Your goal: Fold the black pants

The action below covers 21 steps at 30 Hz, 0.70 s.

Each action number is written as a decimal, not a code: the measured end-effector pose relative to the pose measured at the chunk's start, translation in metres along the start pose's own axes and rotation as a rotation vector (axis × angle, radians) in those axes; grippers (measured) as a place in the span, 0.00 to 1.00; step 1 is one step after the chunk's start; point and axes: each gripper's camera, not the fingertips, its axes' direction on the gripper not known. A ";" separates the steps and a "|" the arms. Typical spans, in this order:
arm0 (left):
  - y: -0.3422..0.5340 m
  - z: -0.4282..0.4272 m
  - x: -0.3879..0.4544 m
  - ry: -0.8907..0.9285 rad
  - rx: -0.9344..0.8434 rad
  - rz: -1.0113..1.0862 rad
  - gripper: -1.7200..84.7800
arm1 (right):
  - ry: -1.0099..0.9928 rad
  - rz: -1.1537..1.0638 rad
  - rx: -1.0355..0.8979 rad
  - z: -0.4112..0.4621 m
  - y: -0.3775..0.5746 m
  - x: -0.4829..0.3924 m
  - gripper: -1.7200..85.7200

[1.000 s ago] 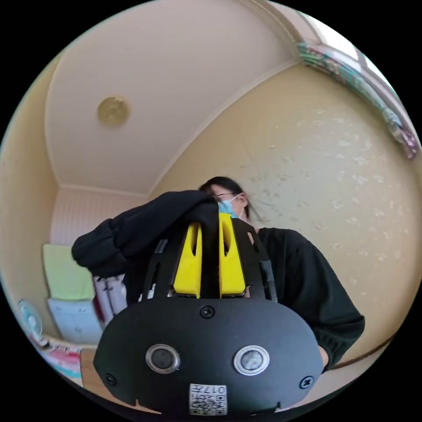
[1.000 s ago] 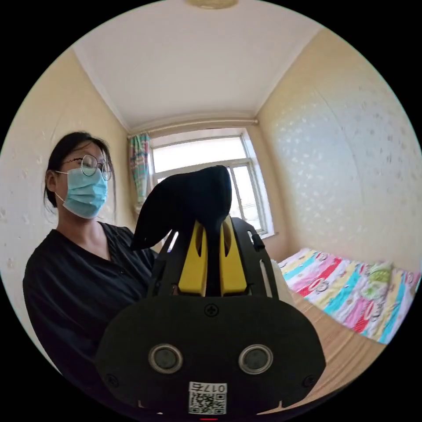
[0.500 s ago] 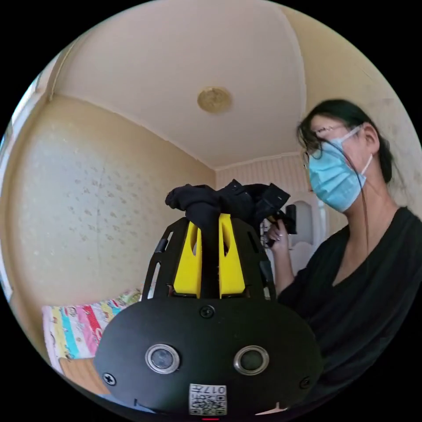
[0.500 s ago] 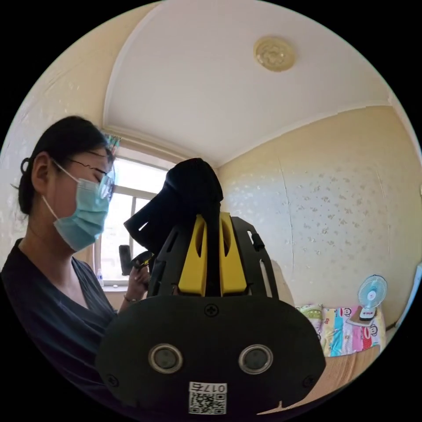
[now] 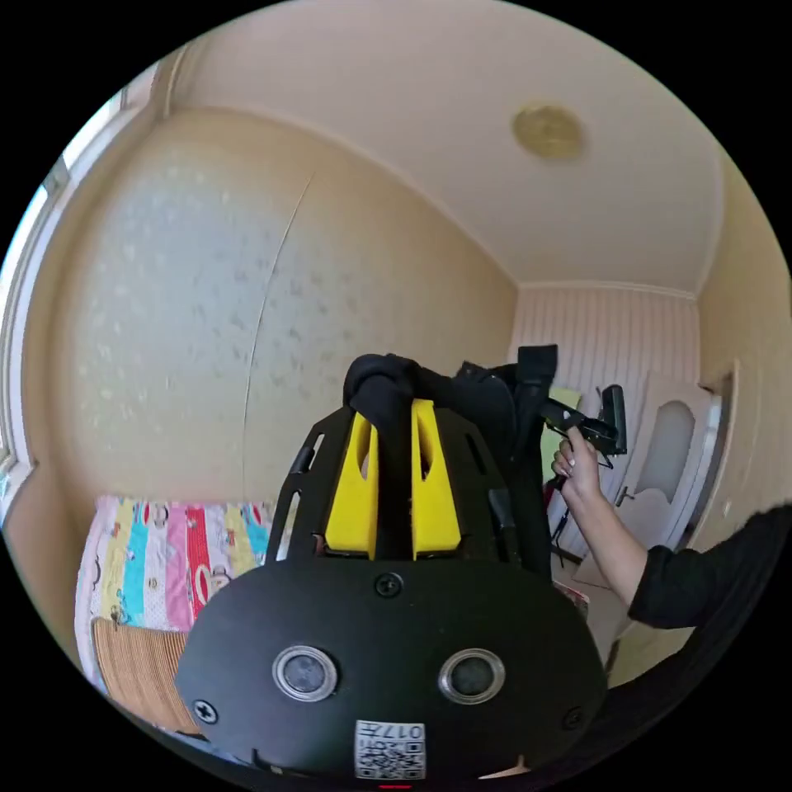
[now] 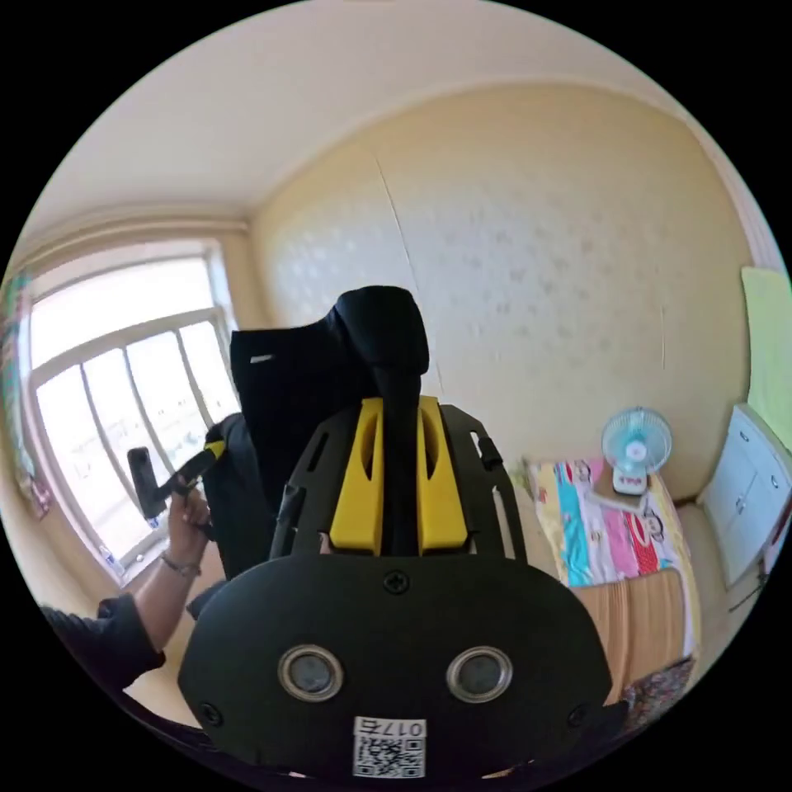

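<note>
In the left gripper view, the left claw [image 5: 394,412] has its two yellow jaws drawn together on a bunched fold of the black pants [image 5: 462,392], and the cloth wells up over the jaw tips in a rounded knot. From there the fabric stretches sideways toward the other claw [image 5: 577,421], which a hand [image 5: 577,470] holds by its handle just beyond; whether that claw's jaws are together cannot be told from this view, since the pants cover them. A black sleeve [image 5: 693,569] runs out from that hand to the picture's edge. Behind stand a pale patterned wall [image 5: 206,330], a ceiling lamp [image 5: 549,130], a white door [image 5: 668,462] and, lower down, a bed with a striped colourful sheet [image 5: 165,553].

In the right gripper view, the right claw [image 6: 398,412] is likewise clamped on the pants, a narrow strip of cloth running down between the yellow jaws and a broad flap spreading out toward the window [image 6: 115,396]. The left claw's handle shows beside that flap, gripped by the person's other hand [image 6: 188,516]. Past the jaws lie the striped bed sheet, a small blue fan [image 6: 635,445] standing on it against the wall, and a white cabinet [image 6: 755,495] at the edge. The pants hang in the air between the two claws, touching neither bed nor floor as far as can be seen.
</note>
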 end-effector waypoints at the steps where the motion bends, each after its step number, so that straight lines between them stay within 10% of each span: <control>1: -0.004 0.050 -0.060 -0.069 -0.130 -0.111 0.12 | 0.012 0.042 -0.158 0.063 -0.020 0.042 0.06; 5: 0.107 0.135 -0.186 -0.218 -0.425 -0.322 0.15 | -0.114 0.239 -0.475 0.188 0.060 0.157 0.04; 13: 0.646 0.179 -0.295 -0.219 -1.128 -0.661 0.14 | -0.153 0.447 -1.092 0.283 0.466 0.284 0.03; 21: 0.836 0.128 -0.309 -0.183 -1.240 -0.865 0.14 | -0.298 0.519 -1.297 0.249 0.626 0.270 0.07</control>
